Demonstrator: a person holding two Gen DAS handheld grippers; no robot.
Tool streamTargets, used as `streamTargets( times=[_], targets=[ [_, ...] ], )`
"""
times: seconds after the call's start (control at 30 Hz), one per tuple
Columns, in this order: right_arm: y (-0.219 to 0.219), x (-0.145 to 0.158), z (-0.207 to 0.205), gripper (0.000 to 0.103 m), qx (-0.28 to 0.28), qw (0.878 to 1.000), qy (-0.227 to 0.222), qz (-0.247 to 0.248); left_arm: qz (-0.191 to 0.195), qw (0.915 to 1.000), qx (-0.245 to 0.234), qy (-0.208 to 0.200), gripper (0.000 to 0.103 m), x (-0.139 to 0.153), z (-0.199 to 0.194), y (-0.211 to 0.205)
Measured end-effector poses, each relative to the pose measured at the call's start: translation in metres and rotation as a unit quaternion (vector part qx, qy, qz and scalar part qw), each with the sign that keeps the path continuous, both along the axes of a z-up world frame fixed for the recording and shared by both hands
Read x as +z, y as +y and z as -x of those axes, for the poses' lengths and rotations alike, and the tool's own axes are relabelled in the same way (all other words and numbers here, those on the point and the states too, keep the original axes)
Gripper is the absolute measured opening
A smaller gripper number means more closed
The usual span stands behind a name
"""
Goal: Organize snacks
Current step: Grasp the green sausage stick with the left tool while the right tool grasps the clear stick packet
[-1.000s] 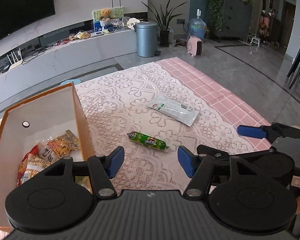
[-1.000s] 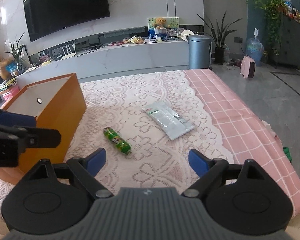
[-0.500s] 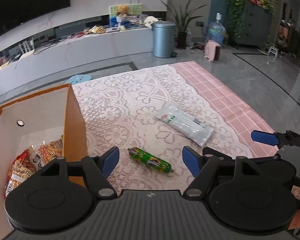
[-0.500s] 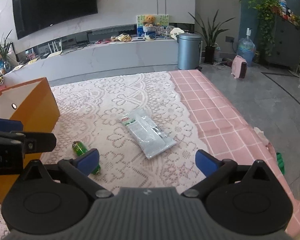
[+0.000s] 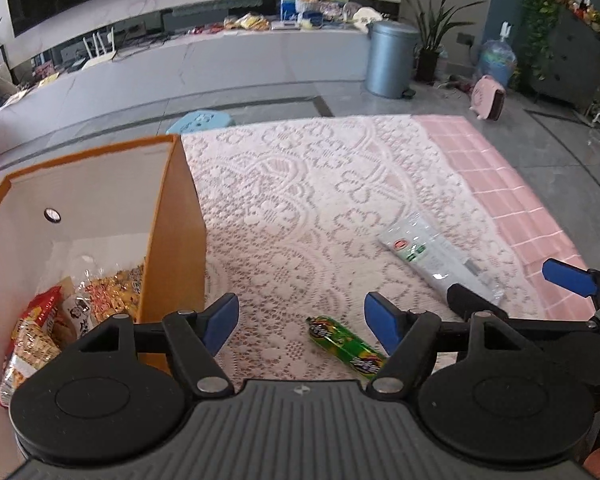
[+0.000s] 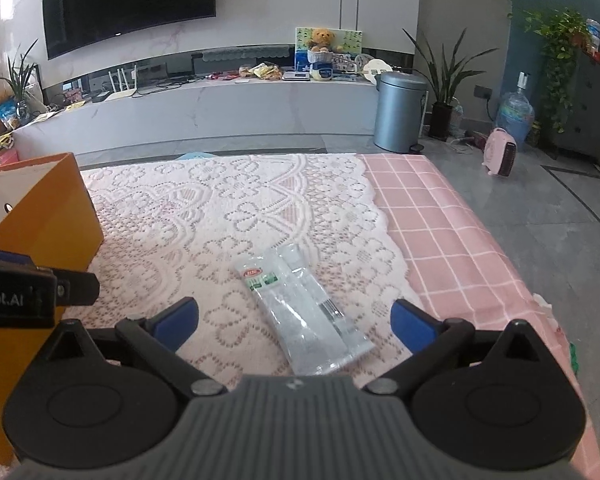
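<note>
- On the lace cloth [image 5: 320, 200], two snacks are seen loose: a green sausage stick [image 5: 346, 345] and a clear white packet [image 6: 304, 312].
- Left tongs [image 5: 302, 320] are held released, jaws spread wide, nothing gripped; blue pads [image 5: 220, 322] are seen on either side.
- Sausage stick is found lying flat and slanted just below the gap between the left tongs' pads, nearer the right-hand pad; contact cannot be told.
- Orange box [image 5: 180, 240] is placed at the left of the cloth, open on top, white inside; several snack bags [image 5: 44, 332] are already stored in its bottom.
- Box is stood just beside the left tongs' left-hand pad, well apart from the clear packet.
- Right tongs [image 6: 296, 320] are held released too, jaws wide, nothing gripped.
- Clear packet is seen lying flat and diagonal on the lace, between the right tongs' pads, near the lace edge where the pink checked cloth [image 6: 440, 220] begins.
- From the left wrist view, the same packet [image 5: 436, 256] is seen to the right of the sausage stick, apart from it, partly hidden by the right tongs' finger.
- Grey bin [image 6: 398, 112] and a pink heater [image 6: 500, 152] are seen on the floor beyond the table.
</note>
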State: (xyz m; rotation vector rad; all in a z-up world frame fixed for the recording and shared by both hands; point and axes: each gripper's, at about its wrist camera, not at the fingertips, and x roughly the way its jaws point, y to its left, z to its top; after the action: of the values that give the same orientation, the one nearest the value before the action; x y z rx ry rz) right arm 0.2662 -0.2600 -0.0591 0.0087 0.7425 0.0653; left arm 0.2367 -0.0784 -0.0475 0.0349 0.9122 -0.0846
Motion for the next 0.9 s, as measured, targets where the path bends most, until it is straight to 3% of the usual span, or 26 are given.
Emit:
streamTargets(
  times=[0.27,0.47,0.67,0.73,0.9],
  targets=[
    [-0.011,-0.024,-0.013,0.092,-0.010,1.000,0.006,-0.029,-0.062,0.9979,-0.012,-0.013,0.086,-0.012,-0.014,-0.017],
    [-0.025,-0.039,-0.023,0.073,-0.018,0.998,0.029,-0.061,-0.070,0.9968,-0.037,-0.007,0.086,-0.018,-0.023,-0.035],
    [-0.035,-0.051,-0.029,0.039,-0.039,0.995,0.067,-0.068,-0.073,0.9963,-0.044,0.011,0.086,-0.028,-0.027,-0.038],
    [-0.036,-0.049,-0.029,0.018,-0.040,0.994,0.067,-0.070,-0.072,0.9963,-0.044,0.017,0.086,-0.031,-0.027,-0.036],
    [-0.042,-0.045,-0.027,0.005,-0.051,0.993,0.068,-0.079,-0.075,0.9960,-0.042,0.026,0.086,-0.034,-0.028,-0.032]
  ],
)
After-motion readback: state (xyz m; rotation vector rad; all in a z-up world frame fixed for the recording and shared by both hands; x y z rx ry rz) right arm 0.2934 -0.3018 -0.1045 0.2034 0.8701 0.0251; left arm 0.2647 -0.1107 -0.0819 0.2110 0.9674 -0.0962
